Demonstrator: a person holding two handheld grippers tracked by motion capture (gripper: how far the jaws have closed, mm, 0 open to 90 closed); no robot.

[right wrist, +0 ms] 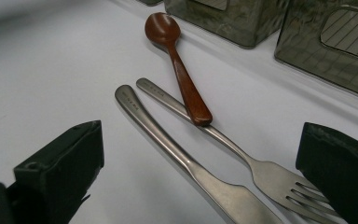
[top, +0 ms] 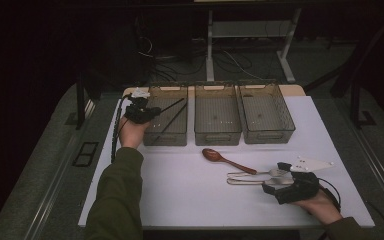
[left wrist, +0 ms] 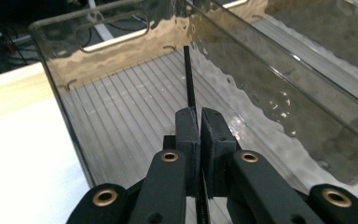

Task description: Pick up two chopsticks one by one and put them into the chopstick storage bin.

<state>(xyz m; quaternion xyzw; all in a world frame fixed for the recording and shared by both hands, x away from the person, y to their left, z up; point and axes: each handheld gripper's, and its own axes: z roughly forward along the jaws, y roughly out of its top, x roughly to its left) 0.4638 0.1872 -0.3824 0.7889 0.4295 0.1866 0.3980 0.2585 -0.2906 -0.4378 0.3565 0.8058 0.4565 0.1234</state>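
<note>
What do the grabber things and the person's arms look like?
Both grabbers are black. The left gripper has two flat black jaws on arms with brass-coloured rivets, and a black cable trails from it. The right gripper has chunky black jaws, a grey three-cornered plate on top and a thin black cable behind. The person wears dark olive-green sleeves; the hands are bare, with no gloves.

Left arm in an olive sleeve reaches far forward, hand wrapped on the left gripper [top: 141, 111]; its jaws are pinched nearly together on a thin black stick. Right hand [top: 321, 205] sits low near the desk's front edge, right gripper [top: 278, 176] pointing left, jaws spread wide.
</note>
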